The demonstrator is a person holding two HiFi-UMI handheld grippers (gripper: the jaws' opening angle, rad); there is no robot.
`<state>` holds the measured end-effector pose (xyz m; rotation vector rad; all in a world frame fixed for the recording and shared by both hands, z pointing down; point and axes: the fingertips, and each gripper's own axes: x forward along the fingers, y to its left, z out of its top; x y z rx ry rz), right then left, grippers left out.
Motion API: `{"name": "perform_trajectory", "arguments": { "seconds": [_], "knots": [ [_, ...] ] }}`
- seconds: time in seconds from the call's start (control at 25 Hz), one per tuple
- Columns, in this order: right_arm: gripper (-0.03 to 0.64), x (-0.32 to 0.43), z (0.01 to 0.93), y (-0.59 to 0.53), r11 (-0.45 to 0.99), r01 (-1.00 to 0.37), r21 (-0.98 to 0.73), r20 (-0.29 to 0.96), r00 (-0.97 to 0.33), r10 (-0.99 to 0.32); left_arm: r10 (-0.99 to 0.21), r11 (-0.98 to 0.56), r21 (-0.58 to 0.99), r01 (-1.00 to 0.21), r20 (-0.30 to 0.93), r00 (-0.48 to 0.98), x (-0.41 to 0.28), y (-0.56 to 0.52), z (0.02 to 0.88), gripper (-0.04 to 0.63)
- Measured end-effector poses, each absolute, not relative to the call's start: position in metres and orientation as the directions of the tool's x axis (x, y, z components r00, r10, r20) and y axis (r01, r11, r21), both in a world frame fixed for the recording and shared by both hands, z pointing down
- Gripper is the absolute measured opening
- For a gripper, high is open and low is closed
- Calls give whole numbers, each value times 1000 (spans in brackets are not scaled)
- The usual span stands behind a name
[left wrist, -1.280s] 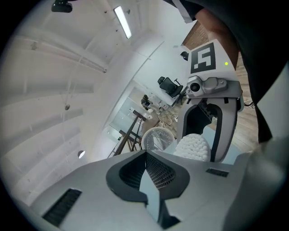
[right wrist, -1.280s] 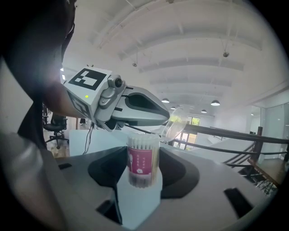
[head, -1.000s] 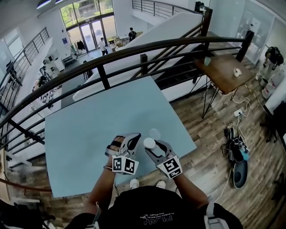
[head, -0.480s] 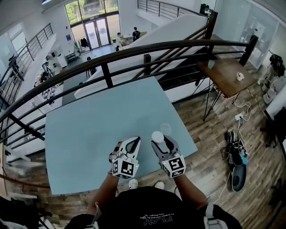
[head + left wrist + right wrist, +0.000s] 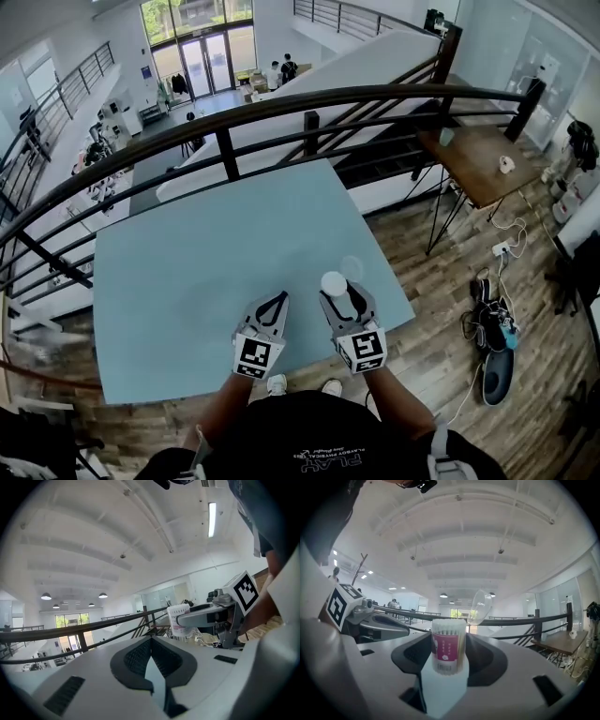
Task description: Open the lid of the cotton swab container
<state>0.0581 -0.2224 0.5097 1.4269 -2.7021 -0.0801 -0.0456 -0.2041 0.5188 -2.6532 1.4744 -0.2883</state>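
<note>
Head view first: smooth pale-blue table (image 5: 187,253) under the tub (image 5: 334,280), near the close right corner. Only the round white top seen from up here, label out of sight. Clamped upright in the right gripper (image 5: 336,292), jaws spread wide around the tub. Left of the tub, left gripper (image 5: 278,302), tips pinched to a point, empty. Just beyond the tub, a faint clear disc: lid (image 5: 351,266), barely readable against the blue.

Over to the left gripper view: ribbed black pads (image 5: 136,658) pressed together, nothing between. Up right, the tub (image 5: 177,620) side-on, white with a pink label, print too small to read, partly crossed by a grey finger.

Right gripper view: clear cylinder packed with white swab heads (image 5: 449,626), pink label facing. Lid (image 5: 481,605) up right of the rim, off the opening, tilted and glassy; hinged or loose, impossible to say. Left of the tub, grey snout of the left gripper (image 5: 405,630).
</note>
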Motion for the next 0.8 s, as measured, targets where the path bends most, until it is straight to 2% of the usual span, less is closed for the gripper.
{"name": "perform_trajectory", "arguments": {
  "seconds": [0.2, 0.8],
  "knots": [
    [232, 57, 506, -226, 542, -832, 119, 40, -541, -840, -852, -522, -98, -847, 100, 514, -51, -203, 523, 14],
    [230, 55, 504, -231, 512, -849, 132, 30, -513, -858, -824, -566, -116, -816, 83, 560, -53, -207, 514, 14]
  ]
}}
